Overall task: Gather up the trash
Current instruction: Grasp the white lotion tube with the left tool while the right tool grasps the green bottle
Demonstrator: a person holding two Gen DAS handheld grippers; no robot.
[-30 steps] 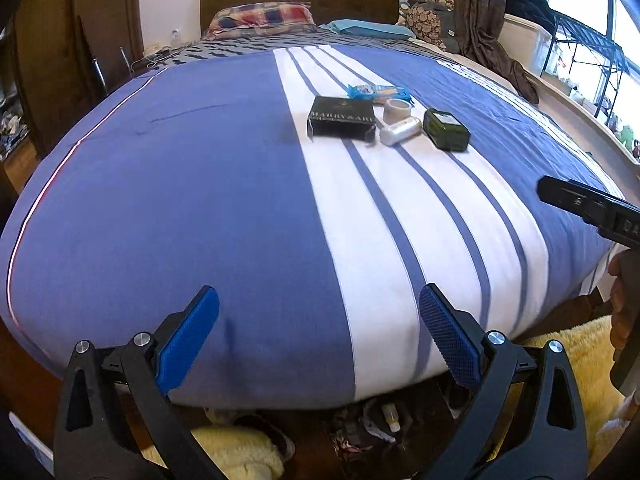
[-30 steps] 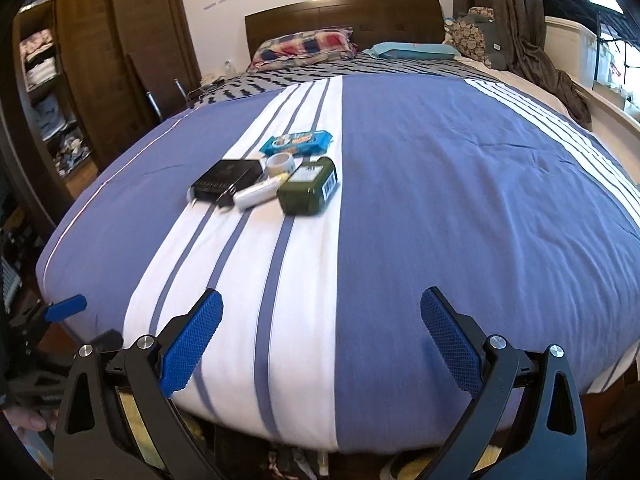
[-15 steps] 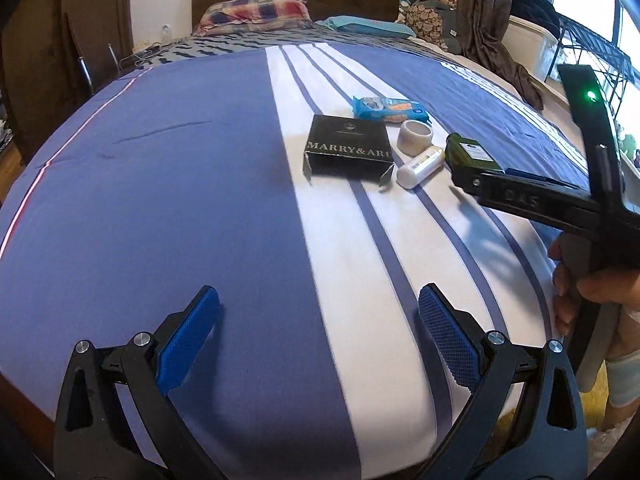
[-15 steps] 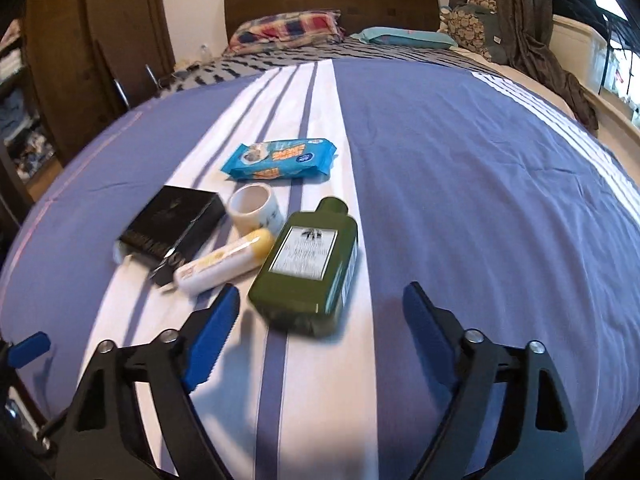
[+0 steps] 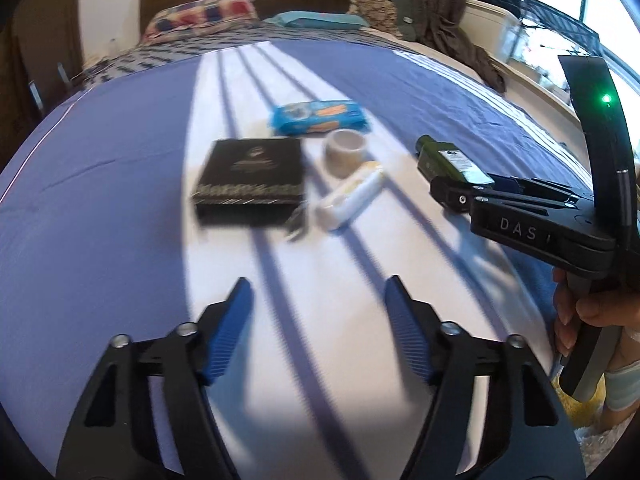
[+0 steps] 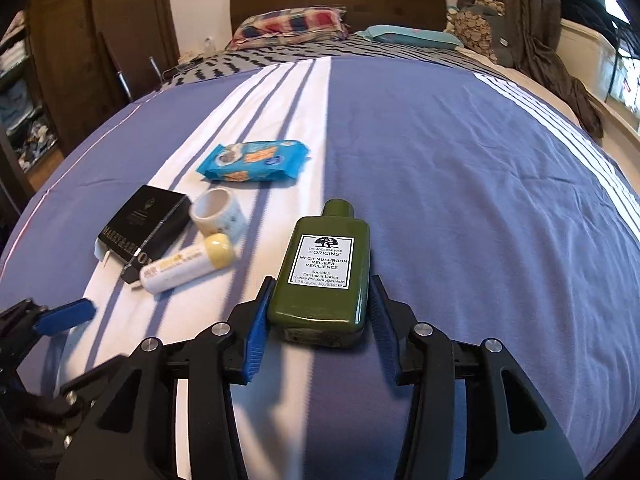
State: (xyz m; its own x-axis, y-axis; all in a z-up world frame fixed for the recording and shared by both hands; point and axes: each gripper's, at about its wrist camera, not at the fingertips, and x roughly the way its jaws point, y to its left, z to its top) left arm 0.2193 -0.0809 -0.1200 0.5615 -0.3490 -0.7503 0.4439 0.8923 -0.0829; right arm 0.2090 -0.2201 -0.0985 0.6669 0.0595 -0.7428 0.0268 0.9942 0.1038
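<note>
Trash lies in a small cluster on the white stripes of the bed (image 6: 460, 160): a green bottle (image 6: 324, 272) flat on its back with the cap pointing toward the headboard, a white tube (image 6: 188, 266) just to its left, a tape roll (image 6: 218, 214) and a black box (image 6: 146, 226) beyond that, and a blue packet (image 6: 256, 160) furthest up. They sit close together near the foot, so both hands can reach in from that end

Right gripper (image 6: 318, 320) has come in low along the bottle's length, a blue pad on each long side of its lower end; the jaws are closing, with a sliver of gap on both sides, so I judge it not yet gripped. Taking it across the narrow width makes sense, since the flat body offers parallel sides

Left gripper (image 5: 320, 332) hangs over bare sheet short of the box and tube, with nothing between its pads; its jaws are closing too, about half open. It seems lined up for the tube or box, though that view is blurred
</note>
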